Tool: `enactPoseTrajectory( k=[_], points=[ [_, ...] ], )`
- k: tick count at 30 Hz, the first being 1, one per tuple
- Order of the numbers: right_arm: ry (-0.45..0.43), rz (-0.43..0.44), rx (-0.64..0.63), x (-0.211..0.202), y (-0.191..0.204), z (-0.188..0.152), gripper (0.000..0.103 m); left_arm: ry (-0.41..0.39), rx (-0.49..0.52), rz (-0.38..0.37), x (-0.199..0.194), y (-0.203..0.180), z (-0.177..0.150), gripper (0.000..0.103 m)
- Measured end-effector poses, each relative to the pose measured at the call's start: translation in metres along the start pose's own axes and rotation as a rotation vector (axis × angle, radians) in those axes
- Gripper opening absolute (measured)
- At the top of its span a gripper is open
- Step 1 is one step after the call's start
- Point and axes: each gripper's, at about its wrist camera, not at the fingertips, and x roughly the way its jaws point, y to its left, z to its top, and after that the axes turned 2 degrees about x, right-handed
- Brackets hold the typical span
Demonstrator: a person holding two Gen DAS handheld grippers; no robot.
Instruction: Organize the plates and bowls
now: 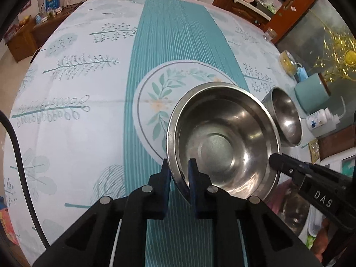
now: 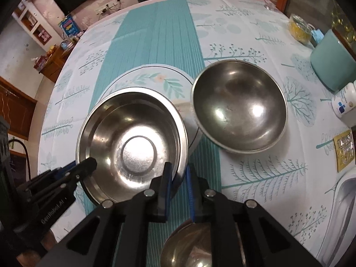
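A wide steel bowl (image 1: 222, 142) (image 2: 131, 142) is gripped on its rim from both sides. My left gripper (image 1: 179, 173) is shut on its left rim and also shows in the right wrist view (image 2: 89, 164). My right gripper (image 2: 178, 175) is shut on its right rim and also shows in the left wrist view (image 1: 276, 161). A second, rounder steel bowl (image 1: 284, 118) (image 2: 239, 105) rests on the table just beyond and to the right. A third bowl (image 2: 189, 247) sits below my right gripper, mostly hidden.
The table (image 1: 77, 122) has a leaf-print cloth with a teal runner. At the right edge stand a teal canister (image 2: 331, 64), a white bottle (image 2: 343, 102), a yellow jar (image 2: 300, 29) and a gold packet (image 2: 344, 151). A steel plate (image 2: 342, 211) lies at the near right.
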Motion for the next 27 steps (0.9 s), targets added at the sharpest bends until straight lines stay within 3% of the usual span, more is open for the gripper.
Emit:
enactPoseTrajectory(
  k=[7,12,20,27],
  points=[
    [-0.036,0.056,0.013,-0.032,0.007,-0.013,0.013,-0.071,0.072,0.015,-0.057,-0.012,-0.011,0.013],
    [-0.066,0.063,0.018,-0.077,-0.001,-0.038,0.013,-0.121,0.135,-0.009,-0.108,-0.038,-0.039,0.013],
    [-0.083,0.108,-0.002,-0.143,-0.044,-0.111,0.013,-0.11,0.241,-0.02,-0.16,-0.104,-0.129,0.017],
    [-0.046,0.071,-0.056,-0.166,-0.085,-0.192,0.013,-0.034,0.293,-0.044,-0.16,-0.152,-0.218,0.019]
  ],
)
